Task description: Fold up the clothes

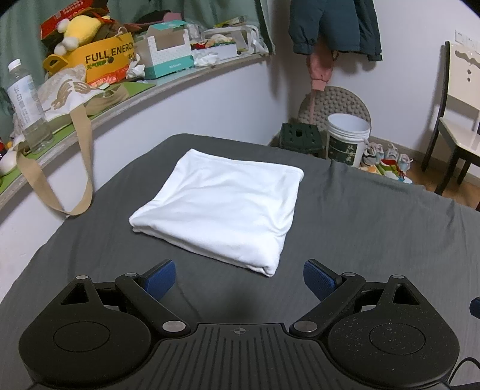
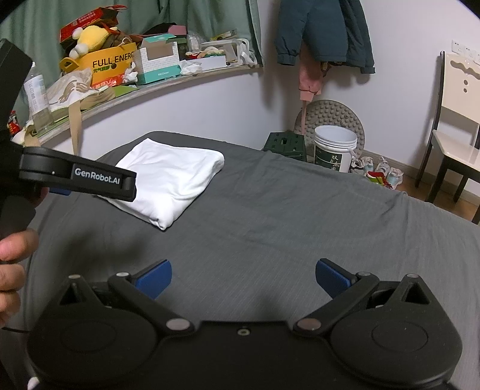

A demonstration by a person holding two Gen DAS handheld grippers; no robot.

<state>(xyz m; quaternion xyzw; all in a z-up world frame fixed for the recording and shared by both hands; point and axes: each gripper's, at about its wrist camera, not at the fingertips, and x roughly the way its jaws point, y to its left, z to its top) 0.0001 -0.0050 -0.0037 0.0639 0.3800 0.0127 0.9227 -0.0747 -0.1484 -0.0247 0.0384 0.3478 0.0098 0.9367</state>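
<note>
The white garment (image 1: 219, 207) lies on the grey bed (image 1: 360, 240) as a flat, squarish stack, its edges doubled under and the near corner tucked. That is how the task wants it, so I judge the folding looks done; whether a further fold is meant, this moment cannot settle. If it is to be handled again, the stack is soft and layered, so any grip should take all the layers at a folded edge or the top sheet will peel away.

The left gripper (image 1: 239, 277) hovers just short of the near corner, jaws wide and holding nothing. The right gripper (image 2: 243, 277) is also spread wide and empty, over bare sheet, well apart from the garment.

On the ledge, a yellow box (image 1: 105, 61) holds a plush toy (image 1: 79, 28). The white bucket (image 1: 348, 136) on the floor seems empty, though its bottom is hidden.
</note>
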